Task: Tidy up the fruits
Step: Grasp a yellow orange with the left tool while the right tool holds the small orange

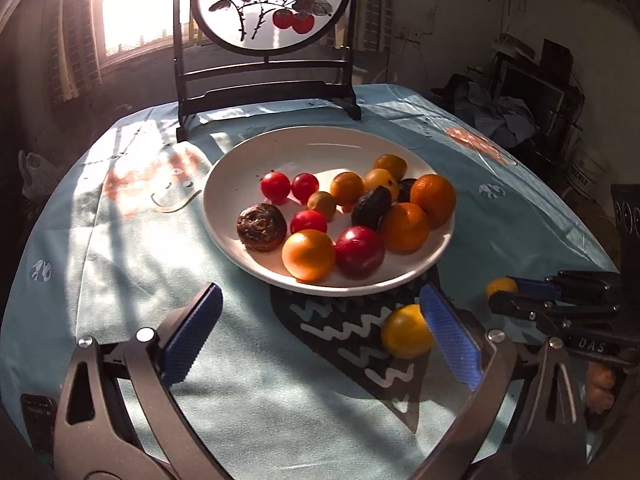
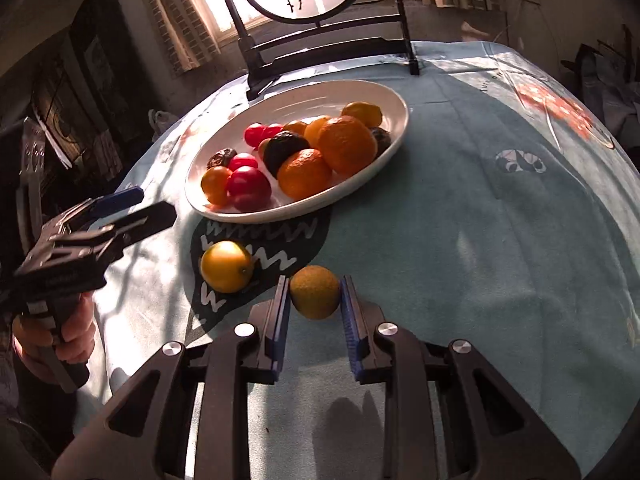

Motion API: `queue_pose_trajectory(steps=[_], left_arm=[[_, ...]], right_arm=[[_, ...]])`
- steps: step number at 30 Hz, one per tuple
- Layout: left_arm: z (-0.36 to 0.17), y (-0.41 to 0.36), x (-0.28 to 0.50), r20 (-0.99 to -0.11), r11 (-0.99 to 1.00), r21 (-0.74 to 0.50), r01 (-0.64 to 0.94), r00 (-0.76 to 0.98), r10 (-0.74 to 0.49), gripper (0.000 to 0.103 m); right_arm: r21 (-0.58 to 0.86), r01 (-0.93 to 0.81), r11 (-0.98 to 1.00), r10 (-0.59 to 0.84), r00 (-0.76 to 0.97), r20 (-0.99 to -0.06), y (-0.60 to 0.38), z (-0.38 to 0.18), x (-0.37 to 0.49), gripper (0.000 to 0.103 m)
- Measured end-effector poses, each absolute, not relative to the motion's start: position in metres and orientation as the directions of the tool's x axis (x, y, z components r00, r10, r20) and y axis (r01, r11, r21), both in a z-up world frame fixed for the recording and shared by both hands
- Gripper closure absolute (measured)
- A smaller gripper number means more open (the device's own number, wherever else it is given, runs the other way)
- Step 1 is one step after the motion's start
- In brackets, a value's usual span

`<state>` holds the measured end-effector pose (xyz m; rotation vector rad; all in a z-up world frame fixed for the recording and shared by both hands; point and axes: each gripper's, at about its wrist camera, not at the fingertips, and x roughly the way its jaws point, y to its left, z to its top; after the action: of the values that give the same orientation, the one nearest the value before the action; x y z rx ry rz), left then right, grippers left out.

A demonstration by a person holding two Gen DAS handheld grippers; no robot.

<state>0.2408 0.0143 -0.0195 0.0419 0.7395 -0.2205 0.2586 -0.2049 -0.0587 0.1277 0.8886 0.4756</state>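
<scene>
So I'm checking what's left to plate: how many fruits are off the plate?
2: a yellow fruit on the dark tablecloth patch, and another between the right gripper fingers. Others may be hidden.

Count, both wrist views.

White plate (image 1: 224, 184) — 1. On it, 13 pieces in all:
- red cherry tomatoes (image 1: 276, 186) — 3
- large dark red fruit (image 1: 359, 252) — 1
- large oranges (image 1: 434, 200) — 2
- yellow-orange round fruits (image 1: 308, 255) — 4, sizes vary
- small greenish-brown fruit (image 1: 322, 205) — 1
- dark wrinkled fruits (image 1: 372, 206) — 2, the second mostly hidden behind the oranges
- brown ridged round item (image 1: 262, 227) — 1, kind unclear

Loose on the surface, off the plate — 2:
- yellow fruit (image 2: 227, 266) — 1
- duller yellow-green fruit (image 2: 315, 297) — 1

Round painted screen (image 1: 271, 2) in dark stand — 1; red fruits painted on it — 2.
</scene>
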Motion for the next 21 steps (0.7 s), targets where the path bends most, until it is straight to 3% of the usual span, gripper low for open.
queue_pose_trajectory(steps=[7,14,21], left_arm=[[-0.031,-0.029,0.217,-0.693,0.912,0.021,0.409,0.664,-0.282,0.013],[-0.049,-0.035,0.229,-0.747,0.91,-0.012,0.415,0.602,-0.284,0.043],[-0.054,-0.033,0.24,-0.757,0.919,-0.052,0.391,0.585,-0.292,0.048]], right_arm=[[0.401,-0.261,0.878,0.477,0.53,-0.701,-0.23,-0.061,0.267,0.078],[0.398,-0.273,0.876,0.482,0.542,-0.689,-0.229,-0.057,0.264,0.078],[0.393,-0.289,0.873,0.488,0.545,-0.682,-0.226,-0.054,0.261,0.078]])
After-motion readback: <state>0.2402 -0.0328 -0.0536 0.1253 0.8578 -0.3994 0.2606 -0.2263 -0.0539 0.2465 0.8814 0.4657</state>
